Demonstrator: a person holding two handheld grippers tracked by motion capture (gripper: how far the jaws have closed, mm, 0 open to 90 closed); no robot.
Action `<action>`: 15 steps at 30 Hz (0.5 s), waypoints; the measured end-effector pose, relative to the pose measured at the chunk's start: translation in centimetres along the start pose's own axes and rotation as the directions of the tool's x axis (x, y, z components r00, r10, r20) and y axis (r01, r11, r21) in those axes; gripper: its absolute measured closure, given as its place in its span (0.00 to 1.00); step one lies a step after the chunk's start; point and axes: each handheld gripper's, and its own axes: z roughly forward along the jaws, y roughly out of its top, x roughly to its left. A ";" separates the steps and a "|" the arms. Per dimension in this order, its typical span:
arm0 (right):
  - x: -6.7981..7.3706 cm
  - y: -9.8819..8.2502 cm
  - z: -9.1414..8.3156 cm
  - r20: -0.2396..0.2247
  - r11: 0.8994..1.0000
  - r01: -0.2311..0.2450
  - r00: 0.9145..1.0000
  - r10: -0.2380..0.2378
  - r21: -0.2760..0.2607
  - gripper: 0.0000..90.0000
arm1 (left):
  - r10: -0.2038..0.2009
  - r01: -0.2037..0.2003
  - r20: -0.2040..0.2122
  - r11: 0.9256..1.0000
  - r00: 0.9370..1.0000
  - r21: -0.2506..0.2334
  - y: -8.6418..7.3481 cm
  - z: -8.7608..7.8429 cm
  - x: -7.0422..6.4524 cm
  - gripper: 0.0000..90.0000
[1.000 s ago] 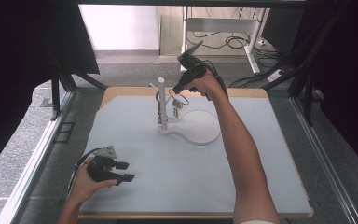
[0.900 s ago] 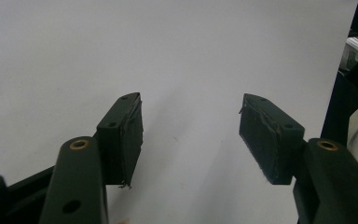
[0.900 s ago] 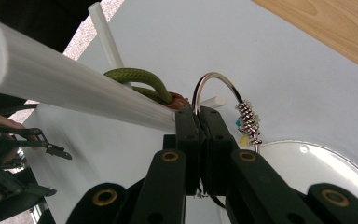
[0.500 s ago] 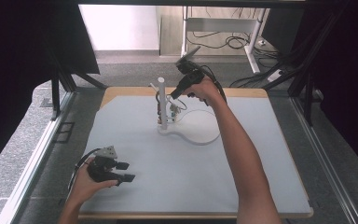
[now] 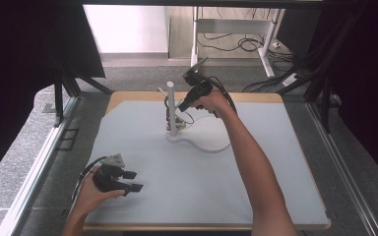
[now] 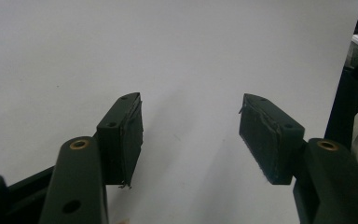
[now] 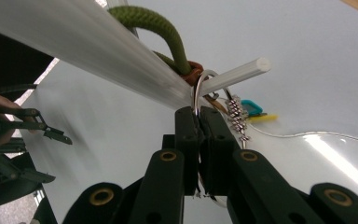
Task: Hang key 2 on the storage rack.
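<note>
One table (image 5: 275, 196) lies before me, covered by one pale mat, and on it stands one white stand (image 5: 171, 105): an upright post on a flat curved base, with a short peg (image 7: 235, 74) jutting from its side. My two arms come in from below, one gripper in each hand.

My right gripper (image 5: 181, 106) reaches to the post at the far middle of the mat. Its jaws are pressed together on one thin silver ring (image 7: 199, 91), which loops over the peg where it meets the post. From that ring hang one olive-green cord loop (image 7: 168, 32) with a reddish-brown end, one small silver chain (image 7: 237, 116), and two little tags just beyond, one teal (image 7: 251, 107) and one yellow (image 7: 262, 118).

My left gripper (image 5: 129, 181) rests near the mat's near-left corner, well apart from the stand, its jaws spread wide with bare mat between them.
</note>
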 end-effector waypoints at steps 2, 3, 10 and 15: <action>0.0 -0.1 0.3 0.000 1.000 0.006 1.000 -0.006 -0.003 0.96 | 0.001 -0.001 -0.003 1.000 1.000 0.006 0.0 0.1 0.0 0.44; 0.0 -0.2 0.5 -0.008 1.000 0.009 1.000 -0.009 -0.004 0.95 | 0.004 -0.004 -0.005 1.000 1.000 0.012 0.1 0.1 0.1 0.44; 0.0 -1.0 0.1 -0.018 1.000 0.012 1.000 -0.012 -0.025 0.84 | -0.005 0.006 -0.009 1.000 1.000 0.010 0.1 0.3 0.1 0.44; 0.1 -2.5 -1.6 0.021 0.996 0.034 0.999 -0.032 -0.081 0.68 | -0.002 0.002 -0.014 1.000 1.000 0.006 0.0 0.0 0.1 0.44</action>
